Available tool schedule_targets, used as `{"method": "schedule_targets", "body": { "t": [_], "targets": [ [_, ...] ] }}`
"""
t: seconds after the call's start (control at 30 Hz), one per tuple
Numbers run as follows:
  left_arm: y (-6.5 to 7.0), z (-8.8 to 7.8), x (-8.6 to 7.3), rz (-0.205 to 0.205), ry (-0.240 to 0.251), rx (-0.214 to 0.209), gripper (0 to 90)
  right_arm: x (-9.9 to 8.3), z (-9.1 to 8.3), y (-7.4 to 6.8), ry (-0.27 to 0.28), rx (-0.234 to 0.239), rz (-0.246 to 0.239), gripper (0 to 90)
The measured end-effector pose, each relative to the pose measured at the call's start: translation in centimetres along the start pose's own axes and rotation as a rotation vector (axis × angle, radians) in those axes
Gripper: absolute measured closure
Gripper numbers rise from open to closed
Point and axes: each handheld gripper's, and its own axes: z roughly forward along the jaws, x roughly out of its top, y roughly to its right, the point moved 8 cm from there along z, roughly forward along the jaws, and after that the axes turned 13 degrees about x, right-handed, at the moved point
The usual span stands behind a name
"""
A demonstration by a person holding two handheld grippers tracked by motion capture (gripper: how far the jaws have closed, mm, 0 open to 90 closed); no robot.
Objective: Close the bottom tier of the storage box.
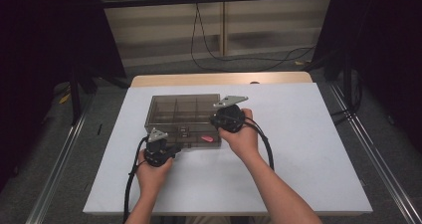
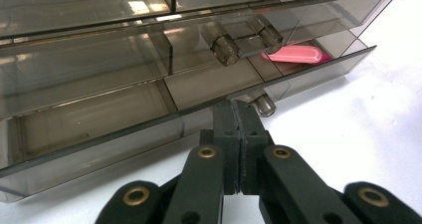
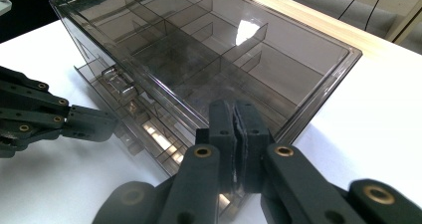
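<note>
A smoky clear drawer box [image 1: 183,110] stands on the white table [image 1: 308,149], with its front drawers slid partly out. In one of them lies a pink object [image 1: 210,138] [image 2: 298,55]. My left gripper [image 1: 175,148] [image 2: 239,108] is shut, its tips against the front of the lowest drawer beside a handle knob [image 2: 264,104]; I cannot tell if it pinches the handle. My right gripper [image 1: 217,120] [image 3: 238,108] is shut with nothing in it, its tips resting over the top of the box [image 3: 209,50] near the front right corner.
A wooden strip [image 1: 219,78] runs along the table's far edge. Cables [image 1: 209,55] lie on the floor behind. Dark stands and curtains flank both sides. White table surface stretches to the right of the box and in front of it.
</note>
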Motion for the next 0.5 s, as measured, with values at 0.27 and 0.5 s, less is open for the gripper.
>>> {"method": "schedule_targets", "body": {
  "t": [0.27, 0.5],
  "targets": [
    [-0.02, 0.06, 0.03, 0.007, 0.000, 0.002, 89.8, 0.00, 0.00, 0.01, 0.000, 0.001, 0.000, 87.5],
    [-0.06, 0.20, 0.15, 0.006, 0.002, 0.004, 89.8, 0.00, 0.00, 0.01, 0.003, -0.001, -0.001, 87.3]
  ]
}}
